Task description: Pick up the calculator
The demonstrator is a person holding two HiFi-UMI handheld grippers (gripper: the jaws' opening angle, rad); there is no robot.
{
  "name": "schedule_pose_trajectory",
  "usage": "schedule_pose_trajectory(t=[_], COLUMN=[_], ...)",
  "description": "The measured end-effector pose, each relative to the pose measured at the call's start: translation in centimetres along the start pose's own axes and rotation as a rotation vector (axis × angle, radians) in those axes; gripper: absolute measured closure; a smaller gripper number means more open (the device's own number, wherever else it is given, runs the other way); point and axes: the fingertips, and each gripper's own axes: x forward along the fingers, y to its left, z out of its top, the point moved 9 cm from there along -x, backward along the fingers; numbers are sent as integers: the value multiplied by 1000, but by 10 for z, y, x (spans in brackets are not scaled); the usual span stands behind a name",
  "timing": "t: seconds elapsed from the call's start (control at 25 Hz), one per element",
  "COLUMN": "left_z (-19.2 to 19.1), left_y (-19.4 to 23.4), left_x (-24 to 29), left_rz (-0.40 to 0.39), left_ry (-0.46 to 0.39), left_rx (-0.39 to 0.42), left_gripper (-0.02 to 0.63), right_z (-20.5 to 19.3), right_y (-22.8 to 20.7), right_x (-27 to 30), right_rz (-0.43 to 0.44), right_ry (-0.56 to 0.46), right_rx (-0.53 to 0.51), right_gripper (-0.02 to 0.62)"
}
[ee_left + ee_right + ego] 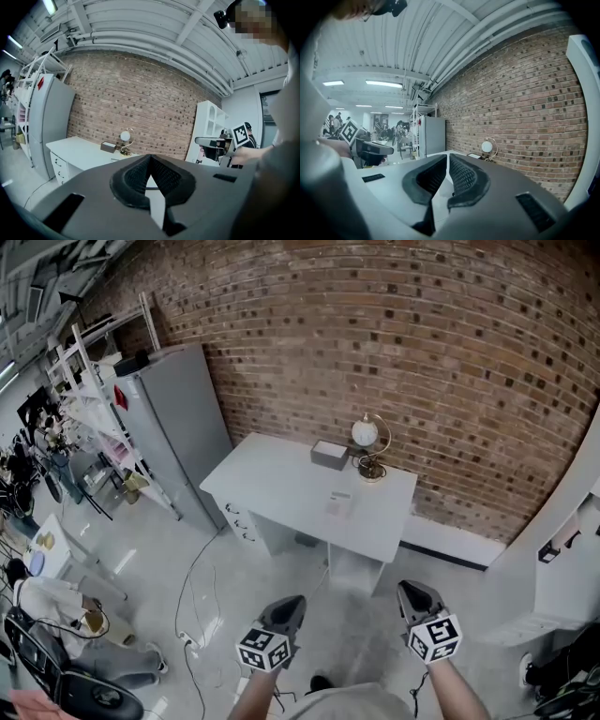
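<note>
The calculator [340, 504] is the small, flat, pale thing lying toward the front right part of the white surface [272, 474]. At this range I can't make out keys or a display, so I'm going by its shape alone. It lies by itself, with bare top all round it. Behind it, near the back edge, sits a grey box [330, 455], and just to the right of that box stands a small globe on a gold-coloured stand [367, 435]. Both are well apart from the calculator. The surface is pushed against a brick wall [441, 362], and I can see drawers [240, 519] in its left front.

I hold both claws low in the head view, over the floor and well short of the surface, side by side and pointing roughly level toward it. The left claw [150, 157] has its ribbed pads pressed together at the tips, with nothing between them. The right claw [447, 157] is also closed: only a thin slit shows between its pads, and nothing is pinched there.

To the left of the surface stands a tall grey cabinet [178, 413], with white shelving [89, 381] beyond it. Cables [199, 582] trail across the grey floor [281, 577] in front of the surface. A white cupboard [562, 559] fills the right edge of the head view.
</note>
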Motion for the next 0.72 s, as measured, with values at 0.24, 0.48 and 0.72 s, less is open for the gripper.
schedule_pose_trajectory(t=[0.24,0.48,0.72], left_z=[-1,-1,-2], left_y=[8,19,36], left_x=[5,9,14], left_rz=[-23,-44,-54], left_ry=[-10,-10,2], left_rx=[-4,-5,-15], left_gripper=[592,592,592], right_z=[2,1,-1], right_y=[1,6,9], right_x=[8,16,28], right_rz=[15,5,-23], right_ry=[4,15,26], right_rx=[9,11,16], right_gripper=[445,442,417])
